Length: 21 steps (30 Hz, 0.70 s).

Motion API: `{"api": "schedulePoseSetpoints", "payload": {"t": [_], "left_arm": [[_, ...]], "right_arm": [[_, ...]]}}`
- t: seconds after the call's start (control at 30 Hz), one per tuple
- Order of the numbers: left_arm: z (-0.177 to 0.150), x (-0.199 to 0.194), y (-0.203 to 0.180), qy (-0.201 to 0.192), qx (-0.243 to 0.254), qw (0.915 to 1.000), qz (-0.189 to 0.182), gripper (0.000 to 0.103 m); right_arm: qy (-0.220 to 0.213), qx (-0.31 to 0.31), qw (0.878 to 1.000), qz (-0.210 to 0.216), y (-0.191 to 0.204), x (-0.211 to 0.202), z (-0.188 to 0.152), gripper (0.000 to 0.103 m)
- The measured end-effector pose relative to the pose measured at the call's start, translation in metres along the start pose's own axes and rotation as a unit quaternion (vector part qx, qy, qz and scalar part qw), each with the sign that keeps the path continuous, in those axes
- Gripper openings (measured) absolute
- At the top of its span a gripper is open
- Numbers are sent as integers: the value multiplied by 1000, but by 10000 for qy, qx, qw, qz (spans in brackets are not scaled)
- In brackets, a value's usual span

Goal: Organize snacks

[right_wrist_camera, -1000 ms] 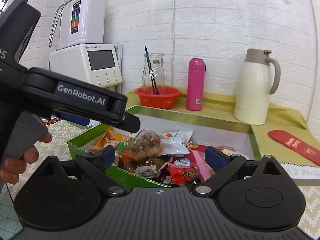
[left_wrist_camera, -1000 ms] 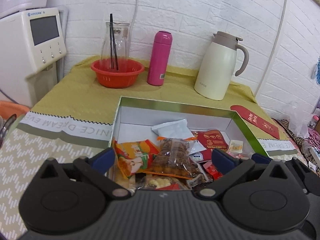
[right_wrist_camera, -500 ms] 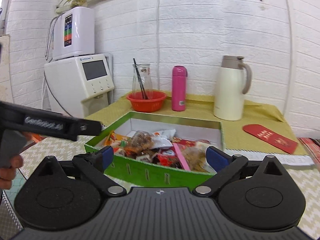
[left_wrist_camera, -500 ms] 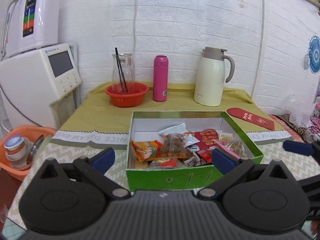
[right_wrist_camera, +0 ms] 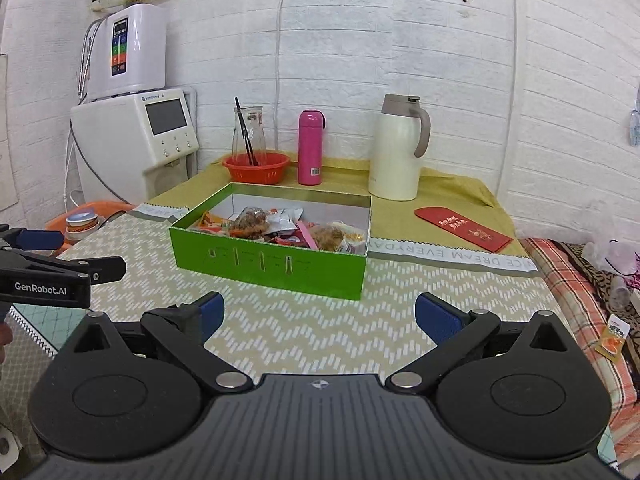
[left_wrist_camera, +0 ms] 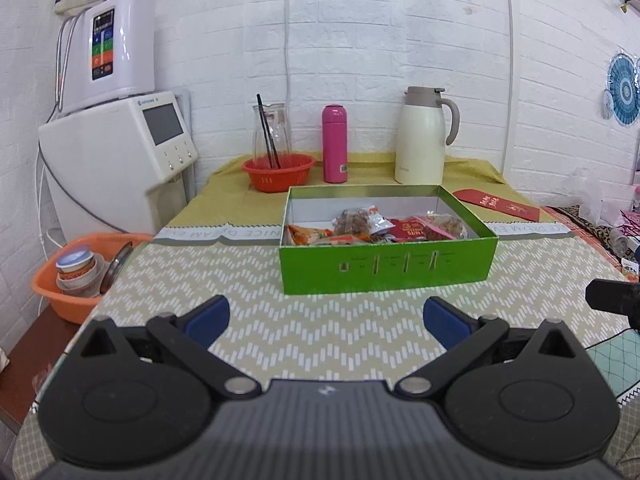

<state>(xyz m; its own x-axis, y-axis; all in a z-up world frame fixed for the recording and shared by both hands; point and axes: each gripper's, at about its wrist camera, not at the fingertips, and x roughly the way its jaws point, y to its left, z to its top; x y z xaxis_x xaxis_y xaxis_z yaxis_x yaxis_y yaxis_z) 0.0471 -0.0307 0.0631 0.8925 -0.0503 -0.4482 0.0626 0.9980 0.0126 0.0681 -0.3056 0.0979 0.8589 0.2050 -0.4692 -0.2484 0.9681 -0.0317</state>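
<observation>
As both claws hang well back from the green box (left_wrist_camera: 388, 268) with nothing in them, the snacks (left_wrist_camera: 376, 226) seem already gathered inside it, and the step in hand looks like a last check or the end of the task. The left claw (left_wrist_camera: 326, 318) has its blue pads wide apart, and the right claw (right_wrist_camera: 318, 316) is spread the same way; neither touches anything.

If one more packet must go in, I would come from above, over the near wall of the box, and close on the edge of a single wrapper, because the packets lie in a loose heap and overlap each other. A small orange packet (right_wrist_camera: 612, 338) lies on the checked cloth at the right, apart from the box, and may still need collecting.

Readable writing: "GenRobot.AI" on the left claw's body in the right wrist view, and "NICE DREAM EVERYDAY", upside down, along the border of the counter (right_wrist_camera: 304, 332) cloth. The white dispenser (right_wrist_camera: 160, 136) carries a small brand name, too small to read surely. The red envelope (right_wrist_camera: 464, 228) bears gold characters.
</observation>
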Motion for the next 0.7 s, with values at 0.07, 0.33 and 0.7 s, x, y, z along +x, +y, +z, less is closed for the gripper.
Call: {"api": "schedulePoseSetpoints", "payload": {"t": [0.07,0.33,0.7], "left_arm": [[-8,-3,-3,64,-35,10000,-60,103],[-33,-6,-8,325,-13,9995,6,103],[-40,-8,-2,360,-32,9993,5,103]], "right_arm": [[79,60,9999,-12,3,-4,-7,103],[79,46,9998,-151,14,-2,-33,103],[221,228,9994,-105,18,4,-42,103]]}}
